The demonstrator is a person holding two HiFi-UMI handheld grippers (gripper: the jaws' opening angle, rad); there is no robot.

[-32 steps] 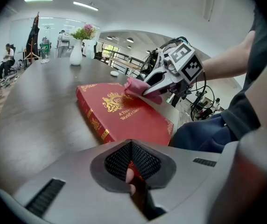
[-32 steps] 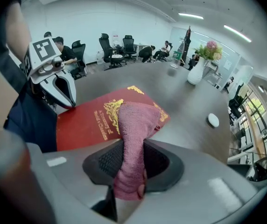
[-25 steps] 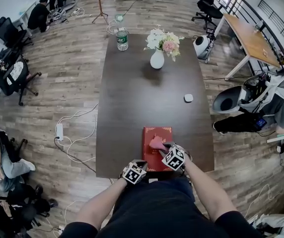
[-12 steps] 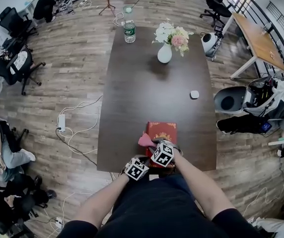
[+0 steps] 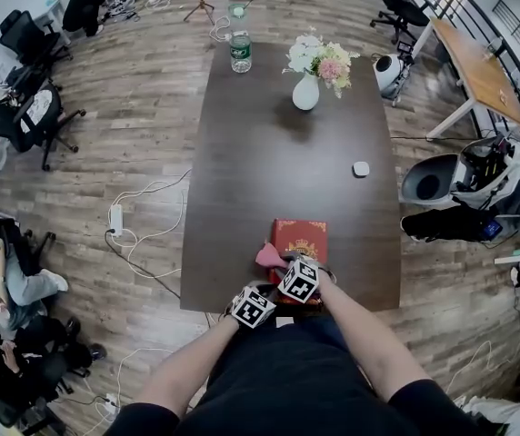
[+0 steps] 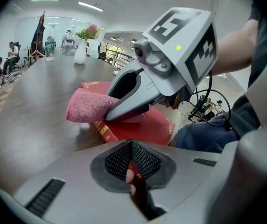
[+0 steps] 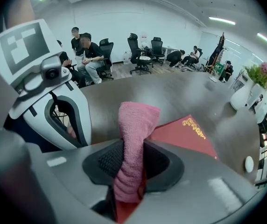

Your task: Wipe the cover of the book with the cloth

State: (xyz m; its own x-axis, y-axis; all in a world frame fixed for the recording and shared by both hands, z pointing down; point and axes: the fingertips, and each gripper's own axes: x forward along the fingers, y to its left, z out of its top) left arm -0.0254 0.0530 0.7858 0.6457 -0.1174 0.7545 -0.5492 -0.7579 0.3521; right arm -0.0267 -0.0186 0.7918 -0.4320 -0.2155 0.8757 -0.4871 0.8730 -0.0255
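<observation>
A red book (image 5: 304, 240) with gold print lies flat at the near edge of the dark table (image 5: 269, 162). My right gripper (image 5: 281, 263) is shut on a pink cloth (image 5: 268, 255), which rests on the book's left edge and hangs past it onto the table. In the right gripper view the cloth (image 7: 134, 125) runs up between the jaws, with the book (image 7: 182, 132) beyond. My left gripper (image 5: 266, 292) is at the book's near edge; in its own view the left gripper (image 6: 131, 147) has its pads closed on a red sliver of the book (image 6: 145, 129), under the cloth (image 6: 84, 107).
Farther up the table stand a white vase of flowers (image 5: 306, 94), a water bottle (image 5: 240, 53) and a small white object (image 5: 361, 169). Office chairs and seated people are on the floor to the left, with cables (image 5: 142, 234) beside the table.
The right gripper carried the cloth leftward across the cover, from the book's middle to its left edge. The left gripper stayed at the book's near edge.
</observation>
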